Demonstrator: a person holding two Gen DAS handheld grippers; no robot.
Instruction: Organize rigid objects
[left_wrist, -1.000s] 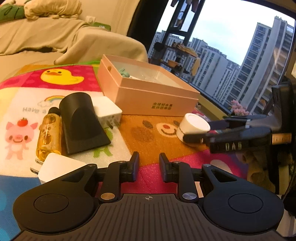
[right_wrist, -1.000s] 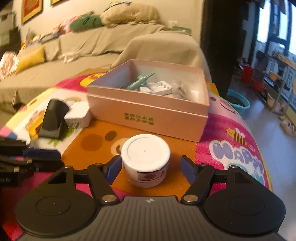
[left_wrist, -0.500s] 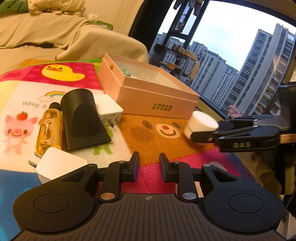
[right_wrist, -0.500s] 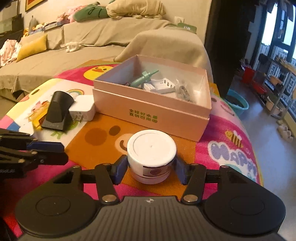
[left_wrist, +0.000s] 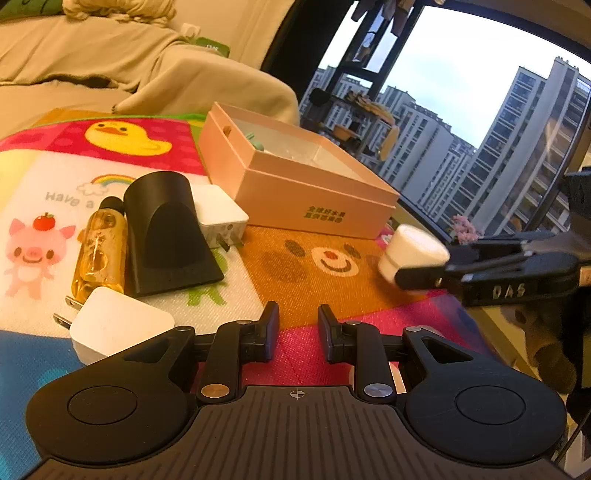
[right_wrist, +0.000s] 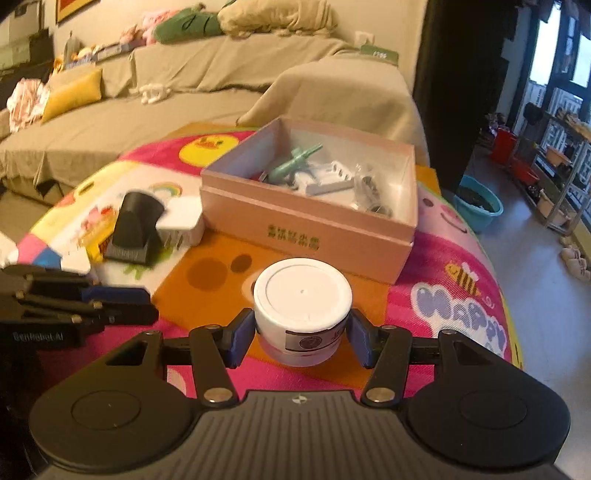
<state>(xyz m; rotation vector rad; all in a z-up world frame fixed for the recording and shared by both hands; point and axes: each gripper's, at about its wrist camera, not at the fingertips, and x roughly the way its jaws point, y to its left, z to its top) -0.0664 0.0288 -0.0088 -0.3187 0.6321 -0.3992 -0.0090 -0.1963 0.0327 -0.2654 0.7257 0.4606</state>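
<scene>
Play mat (left_wrist: 303, 266) fills the lower half of both views: cartoon print, "HAPPY" in lilac letters at right in the right wrist view, "Have a" beside a rainbow at left in the left wrist view, plus duck, pig and bear face.

Pink box (right_wrist: 314, 229), centre of the right wrist view, lid off, green Chinese characters on the front wall, not readable. Inside: a green tool, a white plastic part, small metal bits.

Black wedge-shaped stand (left_wrist: 166, 236), left of centre in the left wrist view. White plug adapter (left_wrist: 219, 218) is touching its right side, amber bottle (left_wrist: 99, 251) lies along its left side, second white charger (left_wrist: 118, 328) just below, prongs pointing left.

White jar (right_wrist: 303, 306), lower centre of the right wrist view, below the box. Round lid on, dark label strip with a round logo, text too small to read.

Right gripper (right_wrist: 302, 334): blue pads clamped on both sides of the jar, grasping it. "DAS" moulded on its side in the left wrist view.

Left gripper (left_wrist: 297, 321): clenched, nothing between the fingers, lower centre over the mat. "GenRobot.AI" on its body at lower left in the right wrist view.
</scene>
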